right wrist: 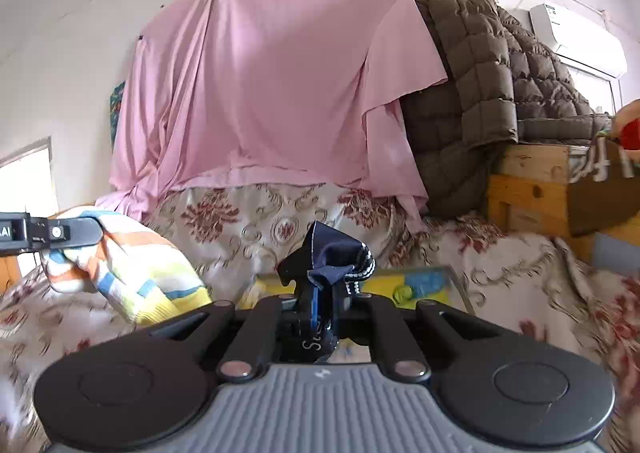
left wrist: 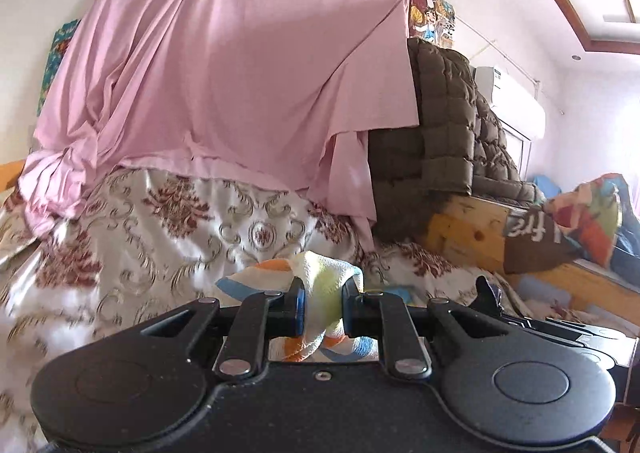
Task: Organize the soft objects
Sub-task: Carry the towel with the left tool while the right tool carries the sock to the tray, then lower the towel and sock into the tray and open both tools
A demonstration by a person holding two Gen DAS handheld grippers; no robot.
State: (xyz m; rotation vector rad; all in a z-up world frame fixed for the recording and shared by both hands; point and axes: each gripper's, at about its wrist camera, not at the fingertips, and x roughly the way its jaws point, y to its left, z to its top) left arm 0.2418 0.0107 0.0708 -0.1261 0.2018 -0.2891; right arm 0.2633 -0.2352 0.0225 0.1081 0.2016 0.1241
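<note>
My left gripper (left wrist: 322,303) is shut on a striped towel (left wrist: 320,285) of pale yellow, orange, blue and white, bunched between its jaws and hanging below them. In the right wrist view that striped towel (right wrist: 132,273) droops at the left from the left gripper's fingers (right wrist: 72,232). My right gripper (right wrist: 325,299) is shut on a dark navy cloth (right wrist: 336,253) with a white dotted edge, which sticks up above the jaws. Both are held above a bed covered by a white and red floral quilt (left wrist: 168,237).
A pink sheet (left wrist: 224,69) hangs from a wall line behind the bed. A brown quilted jacket (right wrist: 480,65) is draped over a wooden frame (right wrist: 528,189) at the right. A colourful cushion (left wrist: 588,221) lies on that frame. A yellow and blue item (right wrist: 420,283) lies on the quilt.
</note>
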